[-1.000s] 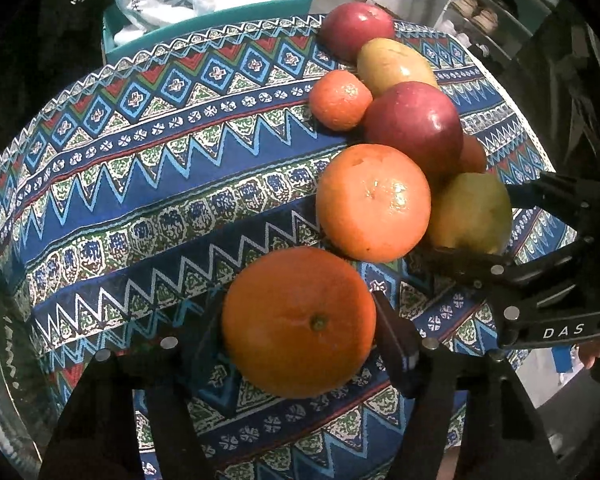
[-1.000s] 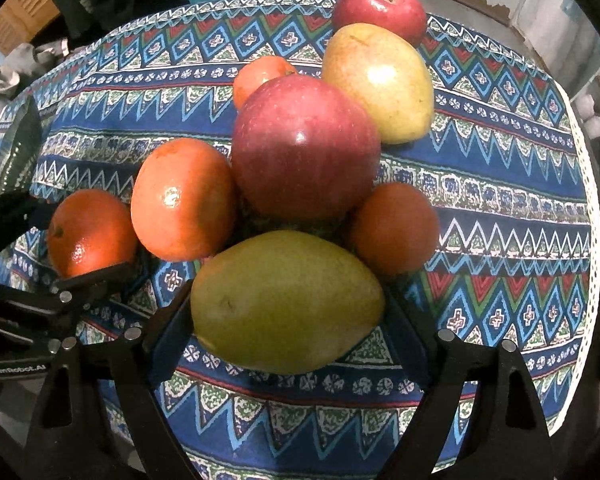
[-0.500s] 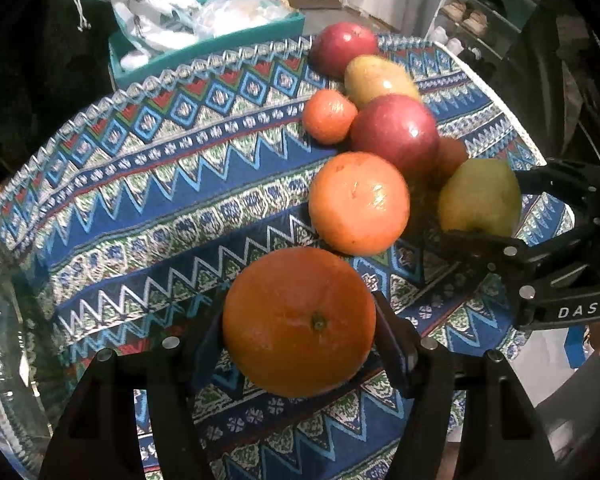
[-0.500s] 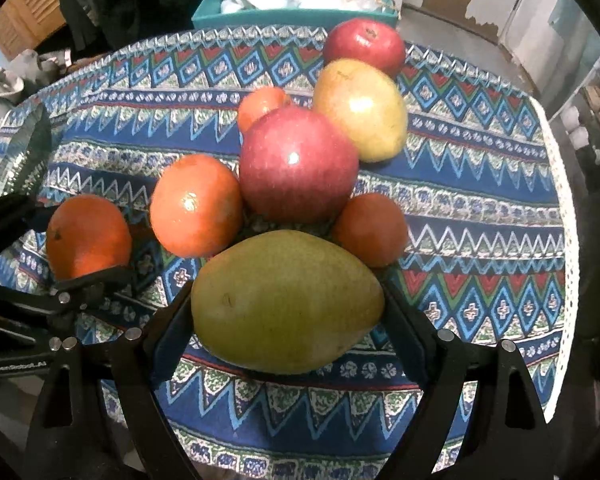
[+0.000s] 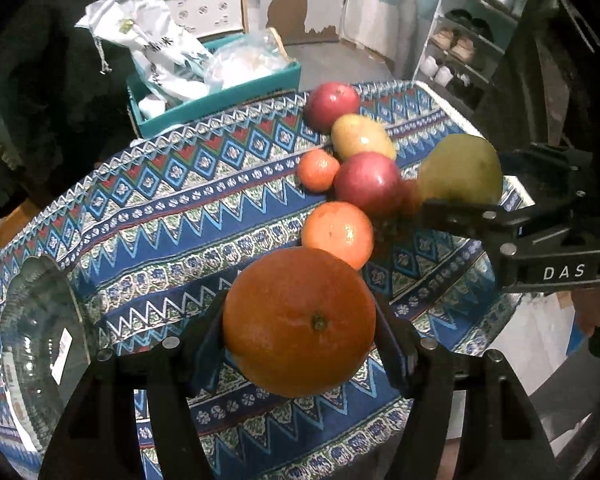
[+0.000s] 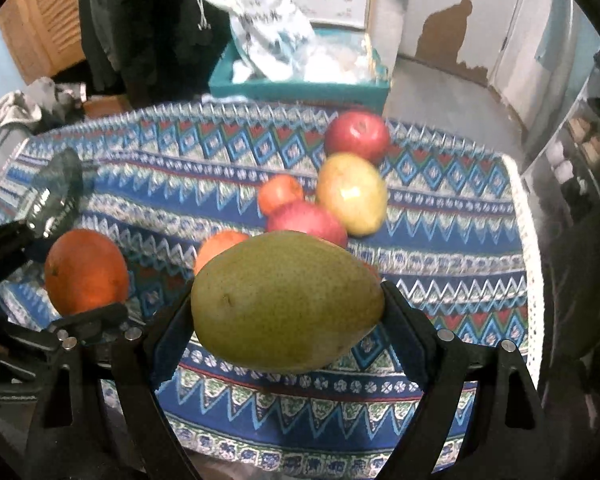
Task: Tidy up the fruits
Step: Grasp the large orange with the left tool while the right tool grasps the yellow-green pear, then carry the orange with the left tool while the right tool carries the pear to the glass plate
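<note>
Two fruits are held above the worktop (image 5: 148, 216): left tongs (image 5: 300, 344) clamp an orange (image 5: 299, 321) at lower centre, right tongs (image 6: 288, 312) clamp a pear (image 6: 287, 302). Both look firm, round and probably slippery, so holding at the widest middle seems safest.

Small orange (image 5: 409, 196) mostly hidden behind green pear (image 5: 460, 170); glass bowl (image 5: 32, 344) edge-cropped.

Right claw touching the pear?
Touching. Right wrist view: both fingers press the pear at its ends, holding it off the cloth.
</note>
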